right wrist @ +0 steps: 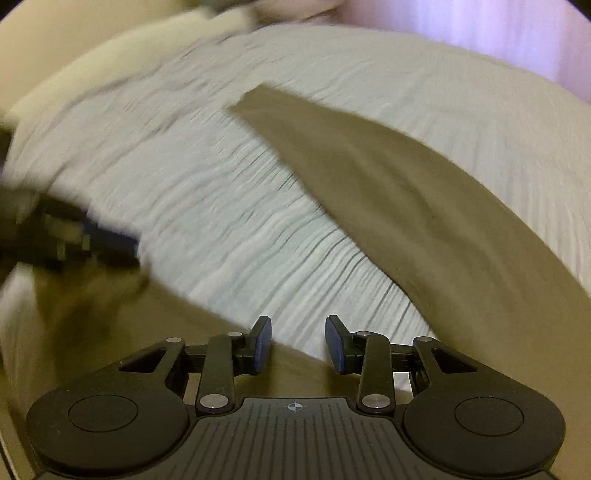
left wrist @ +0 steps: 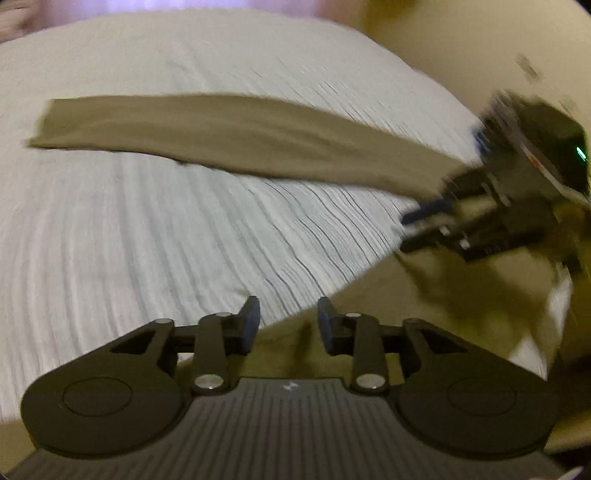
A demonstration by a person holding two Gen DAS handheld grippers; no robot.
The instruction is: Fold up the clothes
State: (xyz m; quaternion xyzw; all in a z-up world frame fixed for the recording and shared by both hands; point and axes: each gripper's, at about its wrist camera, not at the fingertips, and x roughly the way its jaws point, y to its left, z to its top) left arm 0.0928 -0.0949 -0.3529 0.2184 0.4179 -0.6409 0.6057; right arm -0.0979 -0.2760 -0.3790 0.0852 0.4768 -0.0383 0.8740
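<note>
Down at the near edge of the bed, the left hand-held gripper (left wrist: 289, 325) hangs with its jaws apart and nothing between them, the olive-brown garment (left wrist: 229, 140) lying just under its tips. Beside it the right hand-held gripper (right wrist: 298, 343) also shows a clear gap between its blue pads (right wrist: 263, 343), cloth beneath but not pinched. Neither tool is holding anything, then; I'd say both are poised over the near hem to take it up for a fold.

Further out, the garment stretches away from the tools across the ribbed pale-blue bedspread (left wrist: 155, 236) as a long flat strip, a trouser leg by the look of it, its far end square and tidy. Laid out straight like that, it's ready to be doubled end to end.

Everything is smeared with motion blur, so fine detail at the hem is hard to read. Beyond the bed, a pinkish curtain (right wrist: 480, 26) glows at the back.
</note>
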